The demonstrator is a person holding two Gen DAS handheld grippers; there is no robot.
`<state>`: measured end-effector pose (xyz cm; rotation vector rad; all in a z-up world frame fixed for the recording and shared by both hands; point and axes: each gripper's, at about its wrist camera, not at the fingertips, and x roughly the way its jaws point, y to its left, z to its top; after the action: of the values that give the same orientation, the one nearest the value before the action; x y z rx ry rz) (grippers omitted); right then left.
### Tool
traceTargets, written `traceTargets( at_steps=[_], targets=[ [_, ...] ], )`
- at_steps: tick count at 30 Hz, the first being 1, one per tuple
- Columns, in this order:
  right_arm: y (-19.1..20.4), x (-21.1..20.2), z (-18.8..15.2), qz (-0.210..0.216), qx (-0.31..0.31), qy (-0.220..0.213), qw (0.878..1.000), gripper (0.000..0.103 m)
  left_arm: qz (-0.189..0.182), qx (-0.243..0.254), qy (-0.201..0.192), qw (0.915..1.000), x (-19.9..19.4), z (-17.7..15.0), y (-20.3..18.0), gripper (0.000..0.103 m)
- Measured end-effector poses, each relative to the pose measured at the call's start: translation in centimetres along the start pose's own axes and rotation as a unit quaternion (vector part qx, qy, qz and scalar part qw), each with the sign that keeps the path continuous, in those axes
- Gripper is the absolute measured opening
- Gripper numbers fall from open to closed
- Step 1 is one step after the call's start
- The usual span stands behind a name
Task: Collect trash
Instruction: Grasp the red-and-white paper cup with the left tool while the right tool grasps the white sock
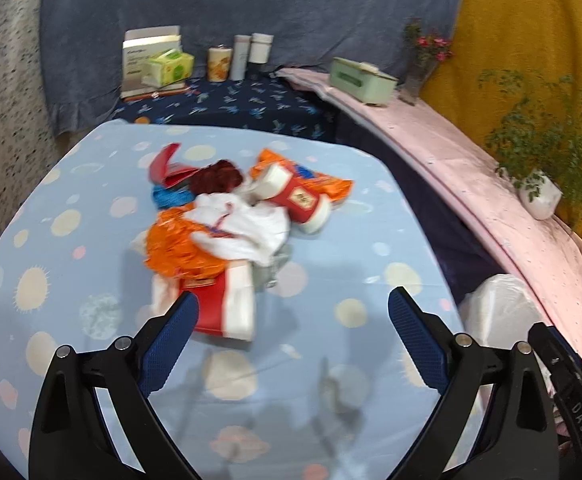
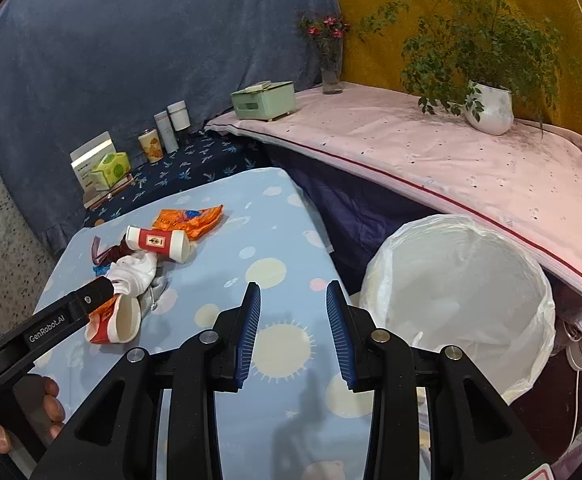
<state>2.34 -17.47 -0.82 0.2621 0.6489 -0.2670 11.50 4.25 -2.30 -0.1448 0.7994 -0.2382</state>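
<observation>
A trash pile lies on the light blue table (image 1: pixel 71 280): a flattened red-and-white paper cup (image 1: pixel 227 304), another red-and-white cup (image 1: pixel 299 200) on its side, orange wrappers (image 1: pixel 179 248), white crumpled tissue (image 1: pixel 247 224) and dark red scraps (image 1: pixel 215 176). My left gripper (image 1: pixel 291 312) is open just short of the near cup, holding nothing. My right gripper (image 2: pixel 293 312) is open and empty over the table's right part, beside a bin lined with a white bag (image 2: pixel 459 304). The pile shows in the right wrist view too, with the cup (image 2: pixel 157 242) and wrapper (image 2: pixel 191 218).
A pink-covered shelf (image 2: pixel 431 152) runs along the right with a potted plant (image 2: pixel 489 106), green box (image 2: pixel 263 100) and flower vase (image 2: pixel 331 68). A dark blue surface (image 1: pixel 243 104) behind holds boxes, a cup and bottles. The left gripper's arm (image 2: pixel 51 324) crosses the table's left edge.
</observation>
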Motion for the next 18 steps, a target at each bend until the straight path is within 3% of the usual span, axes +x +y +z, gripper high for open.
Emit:
traceTargets(
  at_steps=[8,12,18],
  targets=[
    [3.8,2.2,-0.7,0.022,-0.024,0.024,0.999,0.035,0.033,-0.014,0.037,0.9987,2.9,-1.4,4.4,0.091],
    [5.4,3.2,-1.1,0.030,-0.033,0.032,0.998,0.042,0.025,-0.020,0.055,0.9980,4.1,-1.8,5.5,0.091],
    [7.4,4.6,-1.5,0.036,-0.048,0.044,0.997,0.042,0.016,-0.027,0.073,0.9968,6.1,-2.0,6.0,0.091]
  ],
)
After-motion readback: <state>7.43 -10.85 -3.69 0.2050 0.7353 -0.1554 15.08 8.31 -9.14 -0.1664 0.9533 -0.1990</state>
